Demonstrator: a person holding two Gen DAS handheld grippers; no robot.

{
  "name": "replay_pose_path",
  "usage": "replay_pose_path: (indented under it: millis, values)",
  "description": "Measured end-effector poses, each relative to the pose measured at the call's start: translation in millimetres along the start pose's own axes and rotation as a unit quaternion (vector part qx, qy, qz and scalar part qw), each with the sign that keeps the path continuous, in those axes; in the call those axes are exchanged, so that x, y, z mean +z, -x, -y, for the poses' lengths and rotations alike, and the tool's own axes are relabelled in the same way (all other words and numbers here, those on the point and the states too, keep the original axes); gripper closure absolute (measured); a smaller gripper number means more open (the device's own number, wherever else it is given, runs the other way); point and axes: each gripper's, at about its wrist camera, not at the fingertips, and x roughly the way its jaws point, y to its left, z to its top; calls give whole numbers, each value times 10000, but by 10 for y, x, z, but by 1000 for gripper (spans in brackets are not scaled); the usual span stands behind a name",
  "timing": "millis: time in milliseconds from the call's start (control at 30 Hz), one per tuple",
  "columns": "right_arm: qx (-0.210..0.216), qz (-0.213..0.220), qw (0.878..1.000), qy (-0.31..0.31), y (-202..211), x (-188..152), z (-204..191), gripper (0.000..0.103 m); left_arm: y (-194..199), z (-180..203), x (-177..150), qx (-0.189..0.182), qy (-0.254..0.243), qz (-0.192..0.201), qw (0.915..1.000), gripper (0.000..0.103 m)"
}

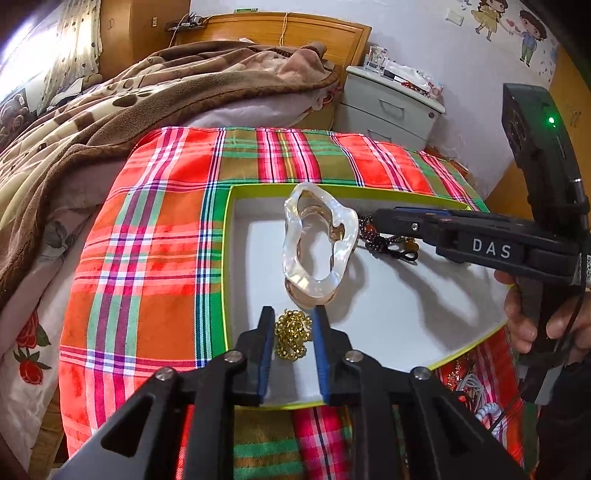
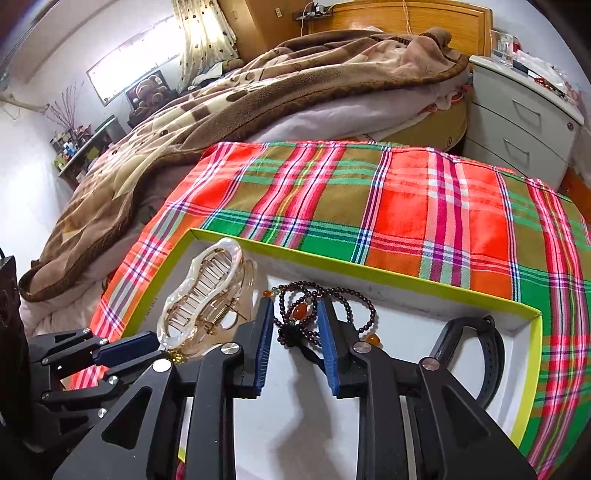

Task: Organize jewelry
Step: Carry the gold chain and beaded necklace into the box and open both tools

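Nearest, in the left wrist view: left gripper [image 1: 293, 334] low over the near edge of a shallow box [image 1: 373, 308] with white floor and yellow-green rim, jaws partly open and straddling a small heap of gold bead chain [image 1: 291, 338], pads clear of it on both sides, so apparently laid down there rather than gripped. In the right wrist view: right gripper [image 2: 295, 328] likewise down in the box, jaws parted around a dark beaded bracelet [image 2: 325, 310] with orange stones, beads lying loose on the white floor, pads seemingly not pressing. Between the two heaps, a clear pearly hair claw clip [image 1: 317, 247] standing on edge, teeth and spring visible from the right. At the box's right end, a black watch strap [image 2: 476, 354] curled against the wall. All four pieces kept apart inside one box, probably sorted side by side. Beneath, a red-and-green plaid cloth [image 2: 406, 192] spread on the bed as a work surface; beyond, a rumpled brown blanket [image 1: 129, 99], wooden headboard [image 1: 288, 33] and pale nightstand [image 1: 388, 103].
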Motion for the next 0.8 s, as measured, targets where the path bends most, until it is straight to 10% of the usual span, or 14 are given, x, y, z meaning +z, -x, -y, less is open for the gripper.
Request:
replay_pose_path:
  millis: [800]
  values:
    - [-228, 910, 9952, -272, 965, -746, -83, 62, 501, 117, -353, -363, -45, 349, 9987, 65]
